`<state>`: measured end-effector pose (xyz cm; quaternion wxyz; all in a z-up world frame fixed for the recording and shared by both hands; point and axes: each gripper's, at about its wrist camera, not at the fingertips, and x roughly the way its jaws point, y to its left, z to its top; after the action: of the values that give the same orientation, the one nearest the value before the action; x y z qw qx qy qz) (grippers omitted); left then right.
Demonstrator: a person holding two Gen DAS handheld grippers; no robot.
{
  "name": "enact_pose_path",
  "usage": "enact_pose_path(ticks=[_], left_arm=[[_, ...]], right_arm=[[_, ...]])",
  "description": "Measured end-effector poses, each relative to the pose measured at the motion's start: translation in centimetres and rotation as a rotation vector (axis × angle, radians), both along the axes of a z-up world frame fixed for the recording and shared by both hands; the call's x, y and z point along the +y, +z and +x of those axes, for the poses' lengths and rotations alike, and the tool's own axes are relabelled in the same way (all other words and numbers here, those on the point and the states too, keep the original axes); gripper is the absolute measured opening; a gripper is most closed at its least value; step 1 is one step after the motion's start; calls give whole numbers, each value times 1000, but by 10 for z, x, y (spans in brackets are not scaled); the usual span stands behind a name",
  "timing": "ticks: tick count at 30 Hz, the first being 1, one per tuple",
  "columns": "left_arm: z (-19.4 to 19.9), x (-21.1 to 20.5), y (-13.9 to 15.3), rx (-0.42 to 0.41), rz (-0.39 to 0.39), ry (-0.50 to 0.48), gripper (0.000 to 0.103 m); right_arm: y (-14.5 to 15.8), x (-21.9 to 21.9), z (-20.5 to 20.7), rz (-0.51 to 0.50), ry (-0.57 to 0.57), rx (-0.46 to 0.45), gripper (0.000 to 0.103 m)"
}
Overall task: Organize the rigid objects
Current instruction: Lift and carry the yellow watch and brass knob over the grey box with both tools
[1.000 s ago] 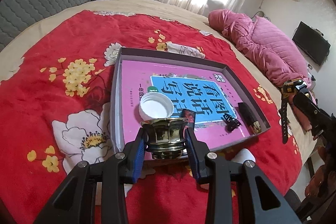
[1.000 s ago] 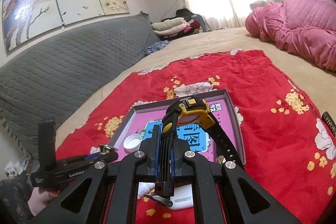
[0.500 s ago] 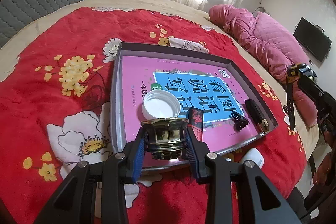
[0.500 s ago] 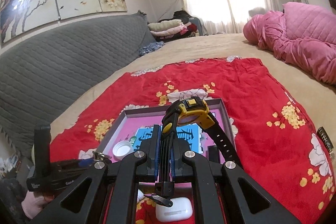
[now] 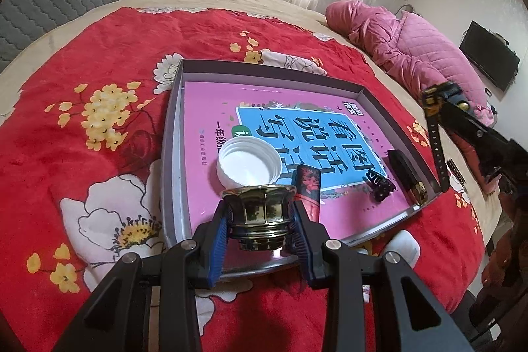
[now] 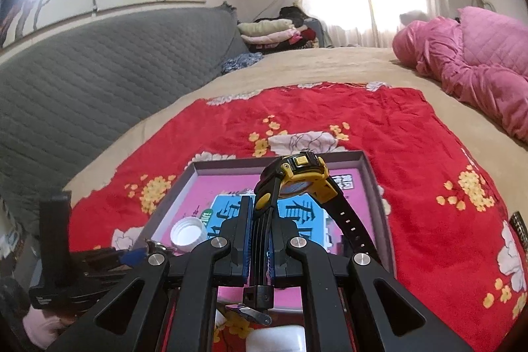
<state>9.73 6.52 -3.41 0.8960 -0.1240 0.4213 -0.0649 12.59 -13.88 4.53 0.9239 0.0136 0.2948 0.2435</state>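
Note:
My left gripper (image 5: 259, 216) is shut on a shiny gold metal cup (image 5: 259, 211), held over the near edge of the grey tray (image 5: 171, 134). The tray holds a pink book (image 5: 290, 127), a white lid (image 5: 249, 162), a red-black tube (image 5: 308, 187), a black hair clip (image 5: 379, 185) and a black lighter (image 5: 407, 178). My right gripper (image 6: 259, 220) is shut on the strap of a yellow-black watch (image 6: 297, 175), held above the tray's near side (image 6: 373, 180); it shows at the right in the left wrist view (image 5: 435, 108).
The tray lies on a red flowered cloth (image 5: 99, 61) over a bed. A white earbud case (image 5: 401, 249) lies just off the tray's near edge. A pink quilt (image 5: 406, 45) lies at the far right, a grey headboard (image 6: 82, 81) to the left.
Both grippers have moved forward towards the tray with their loads; the tray looks closer and larger in both views.

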Motion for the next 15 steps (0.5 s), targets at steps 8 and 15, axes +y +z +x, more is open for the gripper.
enact_pose_path(ticks=[8, 15], left_arm=[[3, -1, -2, 1, 13, -4, 37], [4, -5, -3, 3, 50, -13, 37]], right_arm=[[-27, 29, 9, -64, 66, 46, 8], [-52, 49, 11, -135, 110, 97, 8]])
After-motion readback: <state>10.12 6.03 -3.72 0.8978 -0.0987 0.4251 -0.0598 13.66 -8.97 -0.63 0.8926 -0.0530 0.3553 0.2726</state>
